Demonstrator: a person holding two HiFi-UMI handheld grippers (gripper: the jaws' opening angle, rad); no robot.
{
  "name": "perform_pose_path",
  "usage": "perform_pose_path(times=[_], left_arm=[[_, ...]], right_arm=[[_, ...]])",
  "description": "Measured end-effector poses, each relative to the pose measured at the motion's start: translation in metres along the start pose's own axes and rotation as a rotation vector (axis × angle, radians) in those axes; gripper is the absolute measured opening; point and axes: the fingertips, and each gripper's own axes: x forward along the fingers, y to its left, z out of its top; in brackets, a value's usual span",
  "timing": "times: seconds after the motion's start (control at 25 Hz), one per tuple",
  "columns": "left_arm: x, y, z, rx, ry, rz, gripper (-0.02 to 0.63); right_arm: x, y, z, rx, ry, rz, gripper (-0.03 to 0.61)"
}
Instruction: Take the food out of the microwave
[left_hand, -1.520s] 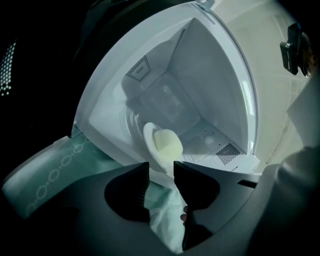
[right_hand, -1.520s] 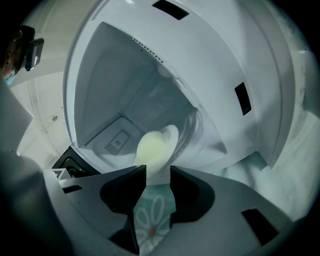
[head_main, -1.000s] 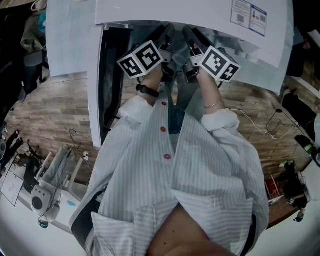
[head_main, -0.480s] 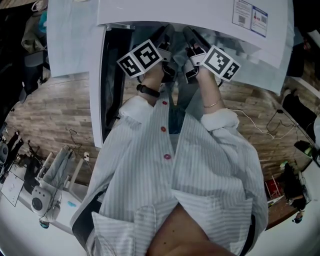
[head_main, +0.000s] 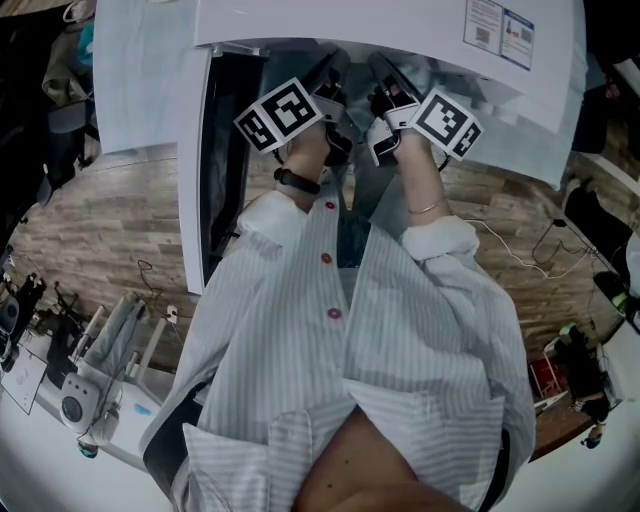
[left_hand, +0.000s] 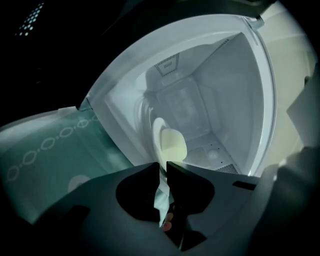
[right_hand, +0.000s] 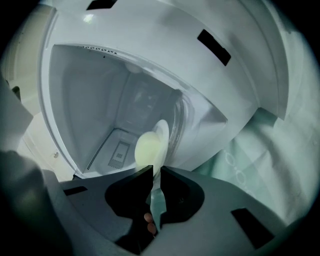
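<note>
Microwave (head_main: 380, 20): white, door (head_main: 225, 140) swung open at left, cavity lit.
Person: striped shirt, both arms reaching into cavity.
Left gripper (left_hand: 163, 167): jaws just closing, now clamped on plate rim, near edge.
Right gripper (right_hand: 156, 171): jaws just closing, likewise clamped on rim at opposite side.
Plate (left_hand: 157, 137): white, inside cavity, near front opening, between both grippers.
Food (left_hand: 173, 145): pale yellow lump, on plate centre.

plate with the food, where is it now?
Inside the open microwave, mid-frame in both gripper views: the plate has its rim between the jaws of the left gripper and the right gripper, which have just been closing on it.
</note>
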Motion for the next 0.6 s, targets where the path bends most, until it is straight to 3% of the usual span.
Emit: perform_pose_path(times=[0.6], left_arm=[[-0.015, -0.001, -0.014, -0.03, -0.044, -0.009, 0.044]], right_arm=[[-0.015, -0.001, -0.01, 0.035, 0.028, 0.044, 0.063]])
